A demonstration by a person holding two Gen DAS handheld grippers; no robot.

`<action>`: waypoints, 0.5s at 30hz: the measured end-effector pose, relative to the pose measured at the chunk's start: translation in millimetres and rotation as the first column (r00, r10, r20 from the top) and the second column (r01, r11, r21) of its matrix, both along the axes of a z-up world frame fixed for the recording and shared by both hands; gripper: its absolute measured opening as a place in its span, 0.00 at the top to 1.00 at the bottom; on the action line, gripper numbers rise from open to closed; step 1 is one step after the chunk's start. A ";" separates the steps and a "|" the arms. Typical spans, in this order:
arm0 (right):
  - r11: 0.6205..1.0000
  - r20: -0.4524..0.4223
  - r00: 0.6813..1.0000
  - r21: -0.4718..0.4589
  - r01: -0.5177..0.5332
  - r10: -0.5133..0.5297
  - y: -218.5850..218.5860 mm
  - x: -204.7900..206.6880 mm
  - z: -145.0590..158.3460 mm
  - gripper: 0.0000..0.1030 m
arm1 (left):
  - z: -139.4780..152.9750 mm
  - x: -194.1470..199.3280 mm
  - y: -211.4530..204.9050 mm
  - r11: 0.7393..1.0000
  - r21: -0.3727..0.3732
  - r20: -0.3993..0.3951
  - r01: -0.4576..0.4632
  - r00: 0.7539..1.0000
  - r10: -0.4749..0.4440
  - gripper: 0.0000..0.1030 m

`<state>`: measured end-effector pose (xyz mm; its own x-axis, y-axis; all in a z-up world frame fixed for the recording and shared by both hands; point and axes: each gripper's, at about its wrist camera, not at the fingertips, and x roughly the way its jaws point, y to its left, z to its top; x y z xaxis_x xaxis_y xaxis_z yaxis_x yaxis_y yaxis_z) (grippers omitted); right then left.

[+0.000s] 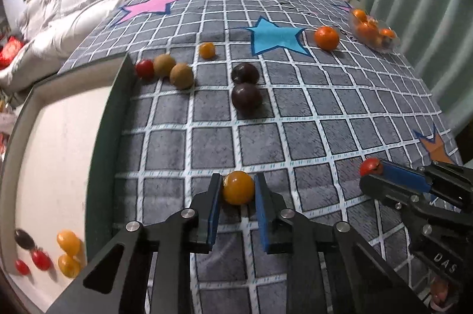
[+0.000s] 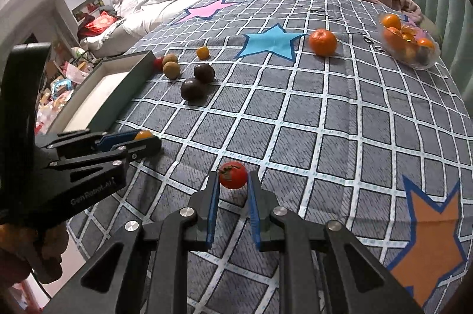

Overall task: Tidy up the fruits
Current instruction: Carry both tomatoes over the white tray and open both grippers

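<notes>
Blue pads on the left gripper clench a smooth, round yellow tomato at their tips, just above the checked cloth. Right gripper grips a glossy red tomato the same way, its leafy stem turned toward the left jaw. Beyond and left of both stands the dark-walled tray.

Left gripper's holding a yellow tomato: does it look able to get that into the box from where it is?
Probably yes. The left gripper is shut on the yellow tomato, and the box lies open-topped right beside it, nothing between. It would need lifting over the box wall.
</notes>
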<state>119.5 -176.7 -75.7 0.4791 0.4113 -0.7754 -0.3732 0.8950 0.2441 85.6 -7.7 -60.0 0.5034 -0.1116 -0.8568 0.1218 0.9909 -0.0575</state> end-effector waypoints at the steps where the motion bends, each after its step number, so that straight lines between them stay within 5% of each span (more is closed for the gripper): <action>1: 1.000 0.001 1.000 0.002 0.002 -0.002 -0.1 -1.3 1.9 0.80 | 1.1 -2.3 1.5 1.000 -0.002 0.000 -0.002 1.000 0.002 0.78; 15: 1.000 0.020 0.999 0.005 -0.026 0.026 19.8 -11.9 25.7 0.80 | 37.0 -33.8 40.4 0.997 -0.062 0.061 -0.045 0.997 0.049 0.78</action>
<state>107.6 -156.9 -50.0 0.4839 0.4275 -0.7636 -0.4010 0.8839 0.2407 51.8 32.7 -23.0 0.5614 -0.1375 -0.8161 0.0800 0.9905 -0.1118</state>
